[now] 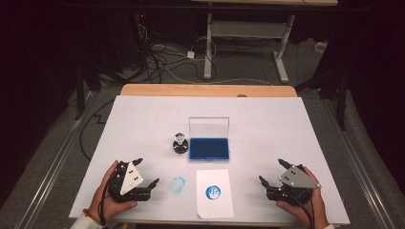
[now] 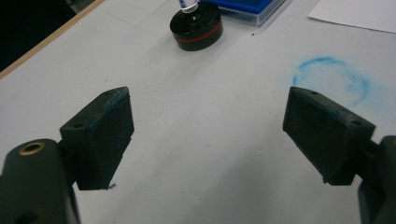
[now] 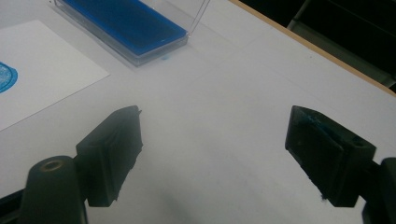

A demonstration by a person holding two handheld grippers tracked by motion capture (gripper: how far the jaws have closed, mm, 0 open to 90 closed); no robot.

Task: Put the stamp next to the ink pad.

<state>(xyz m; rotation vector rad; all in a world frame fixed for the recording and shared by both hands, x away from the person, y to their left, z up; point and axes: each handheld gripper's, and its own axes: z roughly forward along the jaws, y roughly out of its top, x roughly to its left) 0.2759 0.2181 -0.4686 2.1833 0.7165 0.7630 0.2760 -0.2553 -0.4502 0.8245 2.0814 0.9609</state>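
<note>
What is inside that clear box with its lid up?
The clear box holds a flat blue ink pad that fills its tray. Its lid stands upright behind it. Whatever lies beneath the pad is covered. The round stamp stands outside, at its left.

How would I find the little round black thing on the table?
Look at the white table and find the blue ink pad in its clear open case. Just left of it stands the stamp: small, round and black, with a red band and a clear knob on top.
</note>
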